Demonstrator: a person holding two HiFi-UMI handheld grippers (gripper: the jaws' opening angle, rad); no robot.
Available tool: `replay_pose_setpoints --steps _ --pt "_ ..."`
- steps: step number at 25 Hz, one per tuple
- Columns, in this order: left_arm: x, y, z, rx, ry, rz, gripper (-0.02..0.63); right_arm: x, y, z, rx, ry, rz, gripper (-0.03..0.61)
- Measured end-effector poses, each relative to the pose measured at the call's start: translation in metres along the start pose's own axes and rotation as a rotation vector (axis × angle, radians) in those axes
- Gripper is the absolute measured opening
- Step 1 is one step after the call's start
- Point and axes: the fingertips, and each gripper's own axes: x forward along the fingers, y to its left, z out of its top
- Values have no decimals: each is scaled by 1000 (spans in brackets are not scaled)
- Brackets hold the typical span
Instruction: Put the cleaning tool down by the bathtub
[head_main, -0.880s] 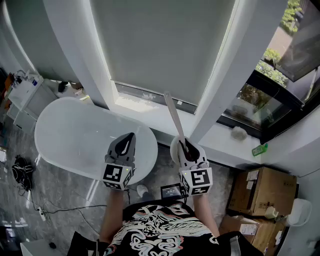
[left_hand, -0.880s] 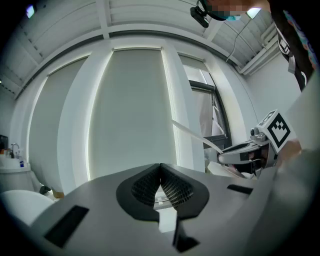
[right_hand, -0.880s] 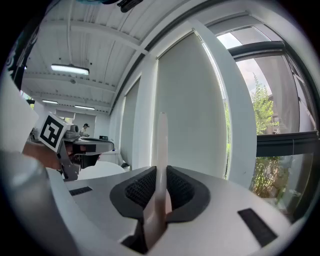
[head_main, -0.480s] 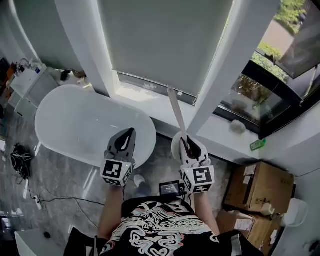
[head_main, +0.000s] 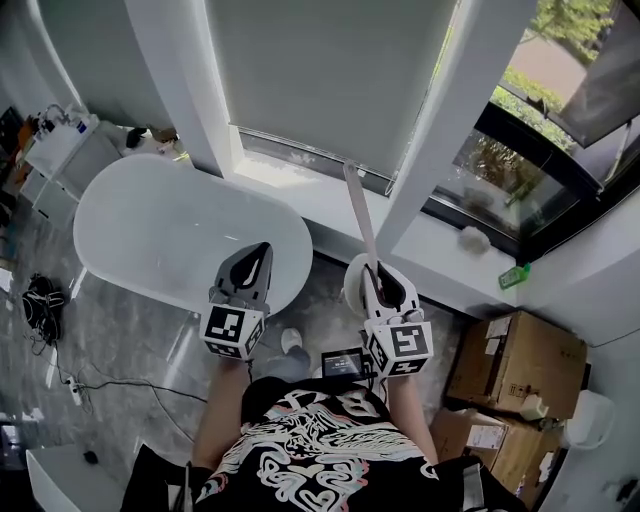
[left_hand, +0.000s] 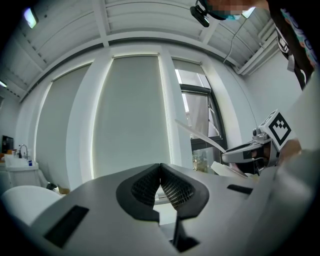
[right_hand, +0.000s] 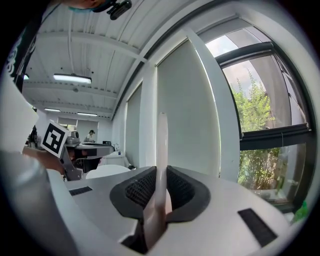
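Both jaws of the right gripper (right_hand: 161, 192) pinch the cleaning tool (right_hand: 161, 145) by its slim white handle, its long axis running straight out past the fingertips. The tool sits just off the right end of the white bathtub (head_main: 160, 230). The left gripper (head_main: 255, 265), jaws pressed together on nothing, hovers over that end, so the set-down likely falls to the right.
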Motion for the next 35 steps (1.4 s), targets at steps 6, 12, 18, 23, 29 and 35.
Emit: replay_pose_setpoints --steps 6,12,18,23,29,35 --pt "7 -5 9 13 -13 -23 17 -8 -6 0 -9 3 -26 78" --pt "29 -11 10 32 -12 -40 17 -7 -28 2 -27 -2 -54 78" --pt "44 3 -4 9 11 -26 17 12 -46 -3 15 6 -63 78" --pt "72 22 -10 -14 15 -13 17 41 -50 -4 19 12 -40 78" --pt "120 57 -11 -18 14 -11 17 93 -66 5 31 15 -42 77" --pt "180 103 -18 -34 24 -8 17 163 -88 11 45 28 -44 77"
